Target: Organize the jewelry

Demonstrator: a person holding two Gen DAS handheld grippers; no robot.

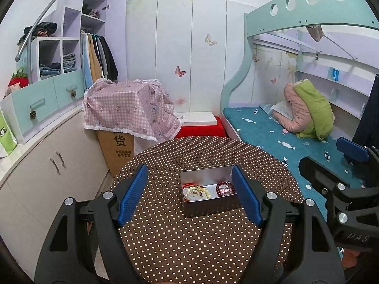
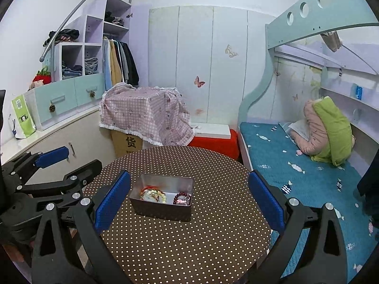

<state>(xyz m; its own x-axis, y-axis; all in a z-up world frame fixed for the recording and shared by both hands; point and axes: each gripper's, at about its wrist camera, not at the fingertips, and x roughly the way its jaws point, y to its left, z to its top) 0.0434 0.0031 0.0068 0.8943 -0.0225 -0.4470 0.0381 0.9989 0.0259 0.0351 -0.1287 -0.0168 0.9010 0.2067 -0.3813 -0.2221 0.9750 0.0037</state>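
An open metal tin (image 1: 208, 207) (image 2: 163, 210) stands on the round brown polka-dot table (image 1: 189, 243) (image 2: 189, 241). Inside lie a pale bead bracelet with red cord (image 1: 196, 191) (image 2: 153, 195) and a dark red bead bracelet (image 1: 224, 188) (image 2: 182, 199). My left gripper (image 1: 189, 196) is open and empty, held above the table just in front of the tin. My right gripper (image 2: 189, 200) is open and empty, its fingers wide on either side of the tin. Each gripper shows at the edge of the other's view, the right (image 1: 336, 163) and the left (image 2: 68, 161).
A bed with a blue cover (image 1: 296, 137) (image 2: 308, 165) lies right of the table. A cardboard box under a pink checked cloth (image 1: 130, 111) (image 2: 144, 113) stands behind it. A white cabinet (image 1: 47, 165) runs along the left, next to a red stool (image 1: 201, 130).
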